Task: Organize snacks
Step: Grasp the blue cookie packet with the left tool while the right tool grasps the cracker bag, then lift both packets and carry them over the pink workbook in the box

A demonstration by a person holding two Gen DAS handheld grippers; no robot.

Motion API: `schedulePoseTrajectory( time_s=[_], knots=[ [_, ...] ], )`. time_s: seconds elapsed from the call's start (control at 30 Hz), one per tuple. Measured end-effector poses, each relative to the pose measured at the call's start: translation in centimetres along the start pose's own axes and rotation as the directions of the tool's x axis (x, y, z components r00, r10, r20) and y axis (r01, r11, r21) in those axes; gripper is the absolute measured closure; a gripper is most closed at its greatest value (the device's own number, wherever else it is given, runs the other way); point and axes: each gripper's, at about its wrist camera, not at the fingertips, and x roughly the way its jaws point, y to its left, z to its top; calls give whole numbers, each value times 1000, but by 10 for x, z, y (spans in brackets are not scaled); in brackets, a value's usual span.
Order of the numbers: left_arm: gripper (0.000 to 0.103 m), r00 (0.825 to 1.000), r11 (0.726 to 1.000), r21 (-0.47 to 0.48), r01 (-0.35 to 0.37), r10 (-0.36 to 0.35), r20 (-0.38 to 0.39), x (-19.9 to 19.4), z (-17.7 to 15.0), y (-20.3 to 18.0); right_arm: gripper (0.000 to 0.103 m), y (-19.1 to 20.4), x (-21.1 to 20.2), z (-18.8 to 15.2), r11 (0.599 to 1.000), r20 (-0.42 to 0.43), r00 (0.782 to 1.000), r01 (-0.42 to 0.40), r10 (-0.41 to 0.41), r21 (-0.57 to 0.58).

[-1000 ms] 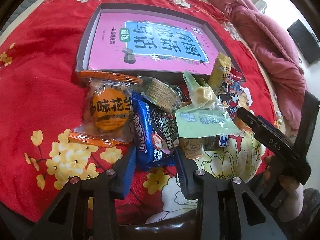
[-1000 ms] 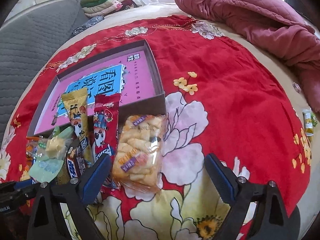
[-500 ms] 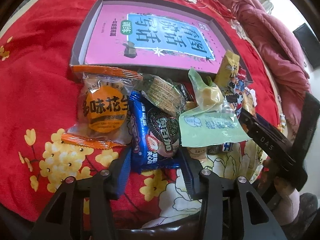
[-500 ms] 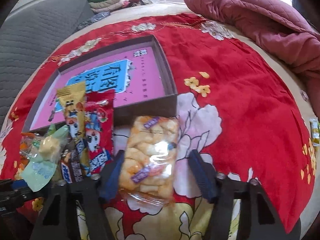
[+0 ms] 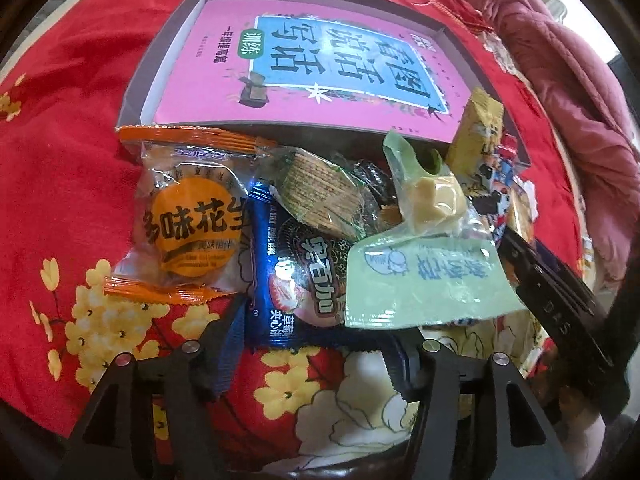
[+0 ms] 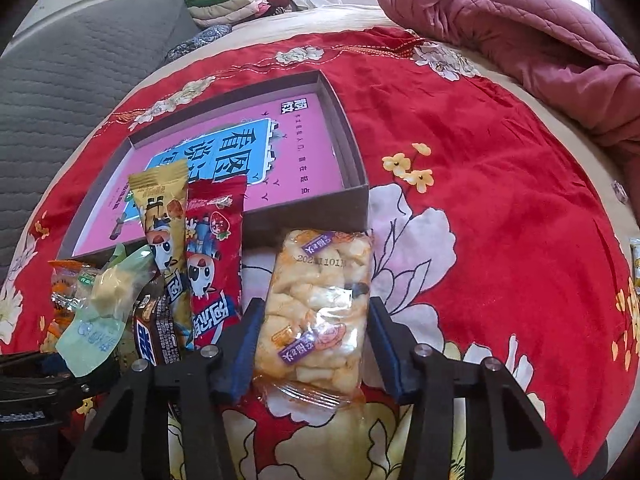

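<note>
A heap of snacks lies on the red flowered cloth in front of a shallow grey box (image 5: 132, 92) that holds a pink book (image 5: 200, 80). My left gripper (image 5: 312, 332) is opening, and the lower end of a blue cookie pack (image 5: 288, 280) lies between its pads, untouched. An orange peanut pack (image 5: 192, 232) lies to its left and a green pouch (image 5: 424, 276) overlaps it on the right. My right gripper (image 6: 316, 320) is closing, with its pads against both sides of a clear rice-cracker pack (image 6: 316, 304) that lies before the box (image 6: 352, 168).
A yellow stick pack (image 6: 164, 216) and a red one (image 6: 216, 240) lean on the box edge, with a chocolate bar (image 6: 156, 336) below. A maroon quilt (image 6: 520, 40) lies at the far right, a grey cushion (image 6: 60, 100) at the left, and a small pack (image 6: 634, 256) at the right edge.
The left jaws widened from almost shut and came nearer around the blue pack. The right jaws narrowed from wide apart onto the cracker pack.
</note>
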Motion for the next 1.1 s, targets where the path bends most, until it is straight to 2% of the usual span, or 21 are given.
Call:
schedulePoseTrajectory(
  time_s=[0.17, 0.2, 0.33, 0.73, 1.1],
  knots=[
    [43, 999, 1000, 3, -29, 29, 17, 4, 1, -3, 52, -1, 0, -1, 1000, 3, 1000, -7, 7, 3],
    [50, 999, 999, 12, -39, 39, 24, 3, 1, -4, 53, -1, 0, -1, 1000, 4, 1000, -10, 10, 4],
    [53, 999, 1000, 8, -14, 13, 32, 1, 3, 0, 54, -3, -2, 0, 1000, 9, 1000, -19, 19, 10],
    [53, 996, 997, 22, 73, -74, 39, -26, -15, 16, 56, -19, -21, -7, 998, 26, 999, -39, 37, 50],
    [53, 995, 998, -8, 67, -66, 80, -54, -23, 30, 56, -27, -41, -9, 997, 70, 997, -23, 18, 78]
  ],
)
